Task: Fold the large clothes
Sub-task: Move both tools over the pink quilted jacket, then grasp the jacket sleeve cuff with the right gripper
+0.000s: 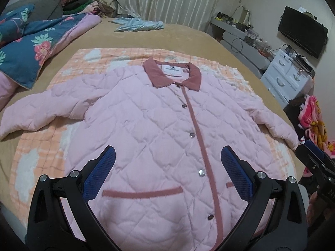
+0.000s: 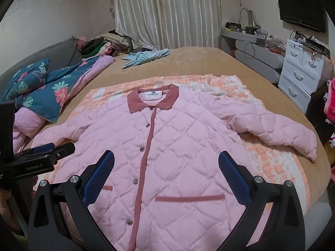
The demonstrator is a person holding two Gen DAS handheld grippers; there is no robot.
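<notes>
Jacket: pink quilted jacket lies flat and face up on the bed, on top of the orange checked blanket; front is buttoned, collar at the far end, hem toward the grippers; both sleeves spread out to the sides of the jacket
Left gripper: left gripper hovers above the lower front of the jacket, over the pocket trim; jaws are spread wide and hold nothing
Right gripper: right gripper hangs above the lower front of the jacket as well, a little to the right of the button placket; jaws are also released and empty
Step in hand: as I judge it, the folding is not yet begun; jacket looks spread and smoothed, no part is turned over; both grippers seem to be in the approach
Next move: probably each gripper must go outward from the jacket body to its own sleeve, or to a hem corner; jaws must come down low enough to pinch the thick padded cloth and not only the top layer; then the sleeve should be carried across the jacket front
Other things: folded floral quilt lies left of the jacket, light blue garment beyond the collar; both are well apart from the jacket
</notes>
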